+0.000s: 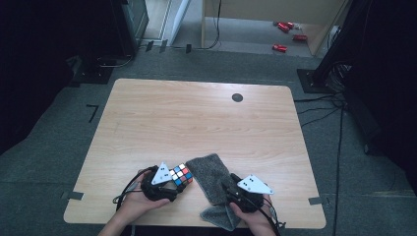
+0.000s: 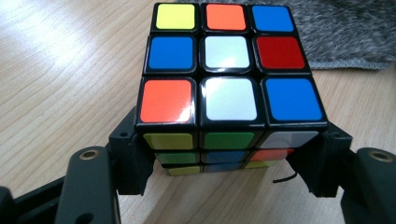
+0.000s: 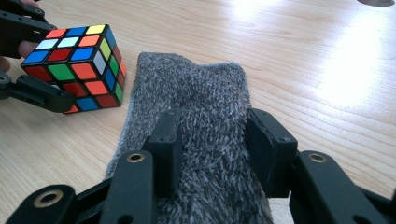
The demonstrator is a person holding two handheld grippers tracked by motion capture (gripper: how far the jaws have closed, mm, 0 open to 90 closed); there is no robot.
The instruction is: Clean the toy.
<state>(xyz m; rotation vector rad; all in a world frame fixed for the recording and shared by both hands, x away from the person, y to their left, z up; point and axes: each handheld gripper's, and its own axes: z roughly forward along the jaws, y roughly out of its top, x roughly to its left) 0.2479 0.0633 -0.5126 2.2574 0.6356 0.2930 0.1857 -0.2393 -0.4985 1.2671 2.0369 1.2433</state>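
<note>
A scrambled Rubik's cube (image 1: 181,177) stands on the wooden table (image 1: 196,123) near its front edge. My left gripper (image 1: 178,182) has a jaw on each side of it. In the left gripper view the two pads press the lower layers of the cube (image 2: 219,93), so the left gripper (image 2: 224,163) is shut on it. A grey fuzzy sock (image 1: 209,174) lies just right of the cube. My right gripper (image 3: 215,140) is shut on the sock (image 3: 196,93), and fabric fills the gap between its pads. The cube (image 3: 74,65) shows at the upper left of the right gripper view.
A small black round cap (image 1: 237,97) sits in the table's far right part. The sock's near end (image 1: 219,216) splays out at the front edge. Cables (image 1: 339,128) run over the floor on the right, and red items (image 1: 287,27) lie far behind.
</note>
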